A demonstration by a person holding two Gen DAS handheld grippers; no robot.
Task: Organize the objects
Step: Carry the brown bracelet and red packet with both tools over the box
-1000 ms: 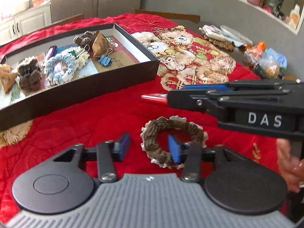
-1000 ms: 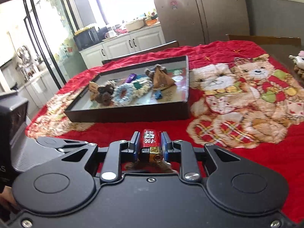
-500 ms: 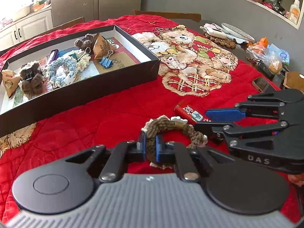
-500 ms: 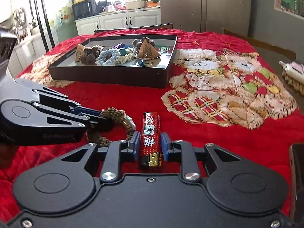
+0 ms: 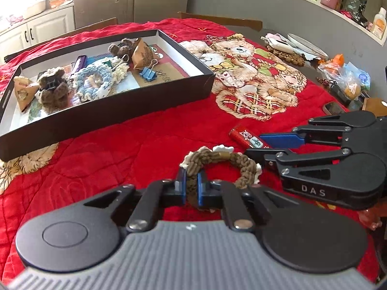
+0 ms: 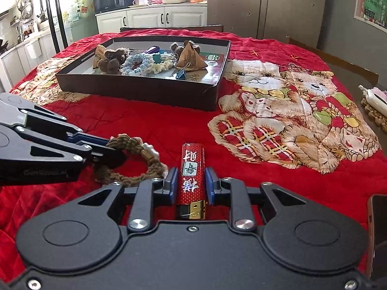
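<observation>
A brown crocheted ring (image 5: pixel 219 163) with a cream frill lies on the red blanket. My left gripper (image 5: pixel 191 184) is shut on its near side; it also shows in the right wrist view (image 6: pixel 134 146). A red lighter (image 6: pixel 191 174) lies on the blanket between the blue pads of my right gripper (image 6: pixel 191 183), whose jaws stand slightly apart from its sides. The lighter also shows in the left wrist view (image 5: pixel 245 137), beside the right gripper (image 5: pixel 273 145). A black box (image 5: pixel 121 111) holding several small items stands farther back.
The box holds crocheted rings, a blue binder clip (image 5: pixel 148 73), brown plush bears and paper pyramids. A phone (image 6: pixel 377 236) lies at the right edge. Dishes and bags (image 5: pixel 343 77) crowd the table's far right side. The blanket has teddy-bear patches (image 6: pixel 290 111).
My left gripper closed on the brown ring. My right gripper lowered the lighter onto the blanket and its jaws opened slightly around it.
</observation>
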